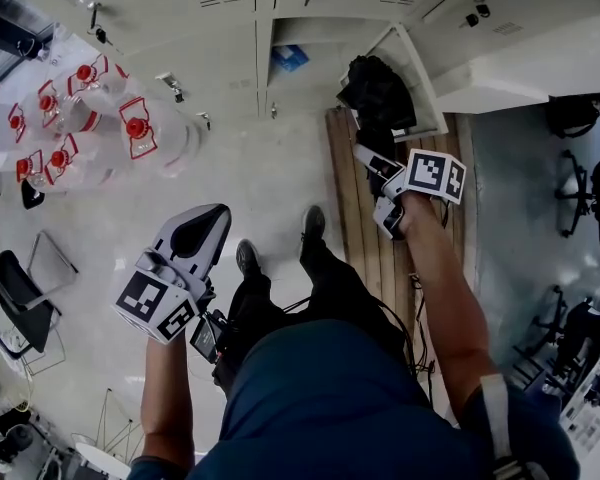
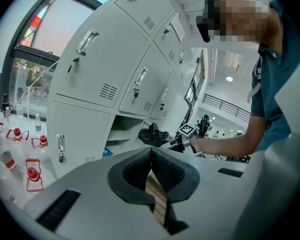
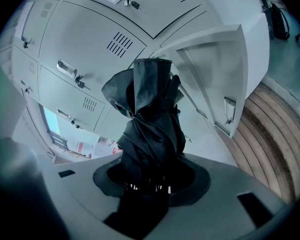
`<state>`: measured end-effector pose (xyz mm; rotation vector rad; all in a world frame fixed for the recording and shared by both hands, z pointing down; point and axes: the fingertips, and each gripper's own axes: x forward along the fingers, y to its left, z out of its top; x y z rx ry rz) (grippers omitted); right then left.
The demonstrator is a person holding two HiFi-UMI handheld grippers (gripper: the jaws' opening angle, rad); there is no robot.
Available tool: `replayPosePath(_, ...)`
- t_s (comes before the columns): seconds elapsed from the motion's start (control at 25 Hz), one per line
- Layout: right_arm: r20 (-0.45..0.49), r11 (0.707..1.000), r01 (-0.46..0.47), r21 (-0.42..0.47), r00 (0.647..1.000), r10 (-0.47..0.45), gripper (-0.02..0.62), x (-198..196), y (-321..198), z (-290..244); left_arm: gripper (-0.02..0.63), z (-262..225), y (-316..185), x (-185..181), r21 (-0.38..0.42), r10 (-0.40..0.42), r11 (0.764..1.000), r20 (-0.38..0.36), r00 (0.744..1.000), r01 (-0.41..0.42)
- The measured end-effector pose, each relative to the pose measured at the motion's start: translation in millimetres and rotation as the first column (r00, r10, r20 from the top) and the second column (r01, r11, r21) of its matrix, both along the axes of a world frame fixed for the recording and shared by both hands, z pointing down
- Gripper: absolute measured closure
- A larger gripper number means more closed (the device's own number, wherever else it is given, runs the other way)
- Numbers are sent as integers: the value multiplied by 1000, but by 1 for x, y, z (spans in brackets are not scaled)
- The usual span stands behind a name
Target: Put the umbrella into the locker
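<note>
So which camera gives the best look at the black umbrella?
The right gripper view: the folded umbrella fills its centre, clamped in the right gripper. The head view shows it as a dark bundle by the open locker; the left gripper view shows it small and distant.

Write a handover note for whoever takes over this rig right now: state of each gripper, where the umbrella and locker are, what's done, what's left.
Left gripper: shut, empty, held off to the side.
Right gripper: shut on the folded black umbrella.
Locker: bottom row, door swung open. The umbrella is held at the opening.
Done: umbrella in grip, door open.
Left: push the umbrella in, let go, pull back.
</note>
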<state>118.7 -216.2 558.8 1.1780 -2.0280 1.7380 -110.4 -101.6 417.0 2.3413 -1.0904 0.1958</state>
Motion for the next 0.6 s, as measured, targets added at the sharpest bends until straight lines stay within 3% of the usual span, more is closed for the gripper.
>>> replayPosePath(0.6, -21, 1000, 2, -5, 1000, -2, 403, 4, -18, 20, 588, 13, -2, 8, -16, 6, 1000, -2, 1000, -6)
